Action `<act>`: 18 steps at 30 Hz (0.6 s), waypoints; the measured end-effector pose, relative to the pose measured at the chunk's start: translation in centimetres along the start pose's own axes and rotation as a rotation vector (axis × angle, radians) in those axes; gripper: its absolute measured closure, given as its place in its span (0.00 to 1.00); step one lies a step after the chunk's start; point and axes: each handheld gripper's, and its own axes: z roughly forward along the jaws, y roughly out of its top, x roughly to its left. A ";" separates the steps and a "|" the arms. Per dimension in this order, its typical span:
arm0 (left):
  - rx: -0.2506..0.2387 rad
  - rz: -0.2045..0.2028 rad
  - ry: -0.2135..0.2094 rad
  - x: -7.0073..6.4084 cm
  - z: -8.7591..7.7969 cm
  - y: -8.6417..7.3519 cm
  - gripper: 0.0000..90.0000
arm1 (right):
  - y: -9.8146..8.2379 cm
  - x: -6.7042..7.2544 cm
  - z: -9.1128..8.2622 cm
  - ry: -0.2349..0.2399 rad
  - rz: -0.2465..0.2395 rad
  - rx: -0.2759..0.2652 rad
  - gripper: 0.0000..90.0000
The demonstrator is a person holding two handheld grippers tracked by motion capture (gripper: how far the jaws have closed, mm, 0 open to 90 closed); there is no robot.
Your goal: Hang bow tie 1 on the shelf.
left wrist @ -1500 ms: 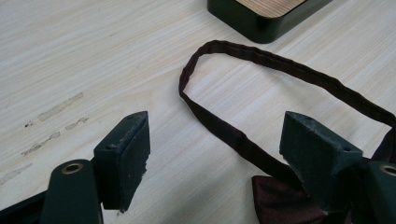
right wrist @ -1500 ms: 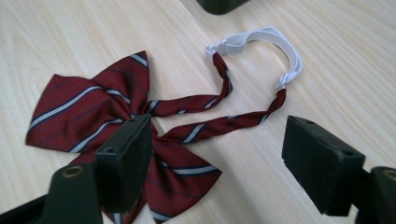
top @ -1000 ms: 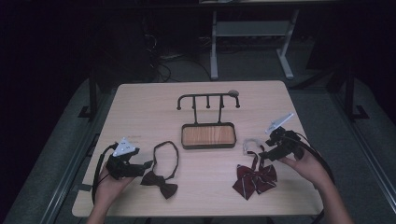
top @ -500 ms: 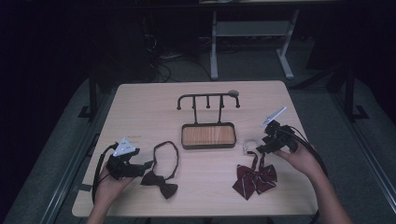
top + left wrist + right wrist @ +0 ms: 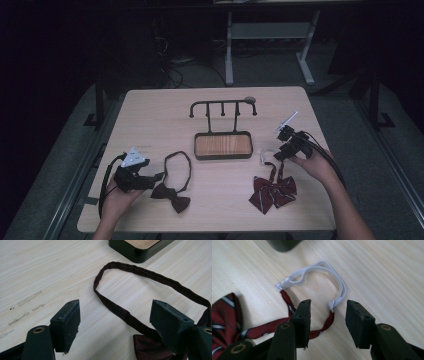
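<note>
A dark brown bow tie (image 5: 171, 195) lies at the front left, its strap loop (image 5: 140, 272) spread toward the stand. My left gripper (image 5: 156, 178) rests beside it, open; in the left gripper view (image 5: 116, 315) part of the strap lies between the wide jaws, untouched. At the front right lies a red striped bow tie (image 5: 274, 191) with a white elastic loop (image 5: 322, 267). My right gripper (image 5: 276, 156) is low over that loop. Its jaws (image 5: 328, 312) have just been closing and stand on either side of the red strap end (image 5: 325, 326), pads not pressing on it.
A black hook stand (image 5: 222, 106) with a wood-inlaid tray base (image 5: 222, 145) stands mid-table, just behind both ties. Bare tabletop (image 5: 150, 120) lies behind and around the stand. The table edges are close to both hands.
The right gripper has moved left and down toward the white elastic loop, and its jaws look narrower. The left gripper and both ties have stayed put.
</note>
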 end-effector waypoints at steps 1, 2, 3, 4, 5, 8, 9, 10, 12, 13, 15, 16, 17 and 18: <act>-0.001 0.000 0.000 0.0 0.0 0.0 0.28 | 0.0 -0.1 0.2 -0.002 0.004 0.008 0.62; -0.002 -0.001 0.000 0.0 0.0 0.0 0.28 | 0.0 -0.2 0.3 -0.009 0.010 0.016 0.62; -0.001 0.000 0.000 0.0 0.0 0.0 0.28 | 0.0 -0.3 0.4 -0.008 0.017 0.021 0.62; -0.001 0.001 0.000 0.0 0.0 0.0 0.28 | -0.1 -0.4 0.4 -0.003 0.023 0.024 0.63; -0.001 -0.001 -0.001 0.0 0.0 0.0 0.28 | -0.1 -0.4 0.5 -0.004 0.028 0.026 0.63; 0.006 0.006 0.000 0.0 0.0 0.0 0.28 | -0.1 -0.6 0.8 -0.009 0.025 0.037 0.64; 0.006 0.006 0.000 0.0 0.0 0.0 0.28 | -0.1 -0.6 0.9 -0.006 0.029 0.040 0.65; 0.005 0.006 0.001 0.0 0.0 0.0 0.28 | 0.0 -0.6 0.9 -0.006 0.031 0.040 0.66; 0.001 0.005 0.001 0.0 0.0 0.0 0.28 | 0.0 -0.7 1.0 -0.008 0.035 0.043 0.67; 0.005 0.004 0.000 0.0 0.0 0.0 0.28 | 0.0 -0.7 1.1 -0.007 0.034 0.047 0.67; 0.003 0.007 0.001 0.0 0.1 0.0 0.28 | 0.0 -0.7 1.2 -0.015 0.026 0.051 0.69; 0.003 0.008 0.001 0.0 0.1 0.0 0.28 | 0.0 -0.6 1.2 -0.018 0.027 0.055 0.69; 0.004 0.009 0.001 0.0 0.1 0.0 0.28 | 0.1 -0.6 1.2 -0.016 0.026 0.057 0.70; 0.003 0.008 0.001 0.0 0.1 0.0 0.28 | 0.1 -0.7 1.3 -0.020 0.026 0.059 0.71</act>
